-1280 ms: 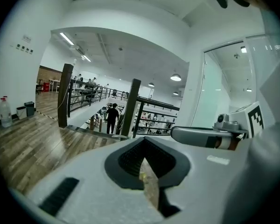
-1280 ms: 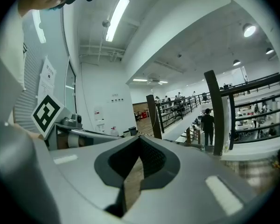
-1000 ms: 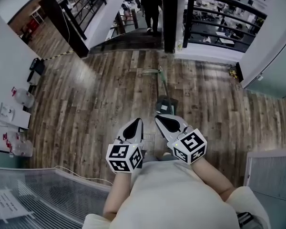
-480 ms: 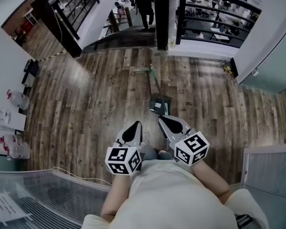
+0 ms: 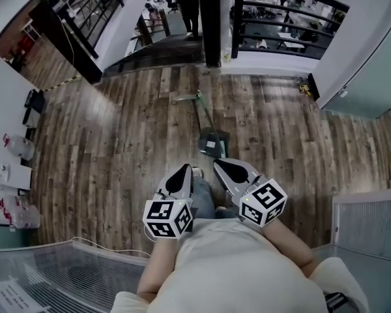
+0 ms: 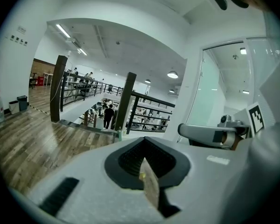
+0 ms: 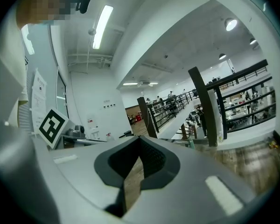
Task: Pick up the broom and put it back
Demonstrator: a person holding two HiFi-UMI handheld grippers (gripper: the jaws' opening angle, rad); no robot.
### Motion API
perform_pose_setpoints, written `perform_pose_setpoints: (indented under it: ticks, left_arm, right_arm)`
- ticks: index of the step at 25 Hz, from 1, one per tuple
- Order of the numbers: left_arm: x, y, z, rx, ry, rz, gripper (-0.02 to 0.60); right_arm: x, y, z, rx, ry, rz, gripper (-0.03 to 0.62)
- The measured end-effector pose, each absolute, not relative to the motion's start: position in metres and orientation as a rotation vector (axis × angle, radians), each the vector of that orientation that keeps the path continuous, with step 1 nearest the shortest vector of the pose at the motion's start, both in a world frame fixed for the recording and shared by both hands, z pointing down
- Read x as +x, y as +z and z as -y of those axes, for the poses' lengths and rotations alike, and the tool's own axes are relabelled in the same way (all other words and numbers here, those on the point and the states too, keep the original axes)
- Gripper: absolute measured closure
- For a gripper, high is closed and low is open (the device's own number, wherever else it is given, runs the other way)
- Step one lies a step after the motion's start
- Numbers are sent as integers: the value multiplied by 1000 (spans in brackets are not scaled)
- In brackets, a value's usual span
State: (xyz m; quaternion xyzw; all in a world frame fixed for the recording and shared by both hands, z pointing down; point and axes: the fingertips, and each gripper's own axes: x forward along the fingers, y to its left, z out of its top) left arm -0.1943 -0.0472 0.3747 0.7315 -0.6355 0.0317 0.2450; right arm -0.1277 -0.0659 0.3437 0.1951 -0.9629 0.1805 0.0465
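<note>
The wooden floor (image 5: 111, 155) runs wide here, and the broom (image 5: 206, 118) lies flat on it, just ahead of the person. It looks light and stiff, and I'd pinch the thin handle near its middle. The left gripper (image 5: 181, 172) and right gripper (image 5: 221, 166) are both closed on nothing.

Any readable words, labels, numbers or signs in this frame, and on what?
No text is legible.
Paper sheet, head view lower left: print too small.
Posted sheets, right gripper view: blurred.
Marker cubes: square patterns only, no letters.
</note>
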Motion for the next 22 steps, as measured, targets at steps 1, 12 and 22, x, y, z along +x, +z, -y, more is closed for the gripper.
perform_pose_setpoints:
  ticks: [1,12,22]
  left_arm:
    - [-196,375,52,2001,87,1728,575]
    - [-219,380,117,2036,80,1678,575]
    - [-246,385,184,2042,84,1653,575]
  right_arm:
    - [-128,344,71,606,547,2935,589]
    - [-140,359,136,725,557,2882,589]
    - [-161,366,204,768,569,2856,589]
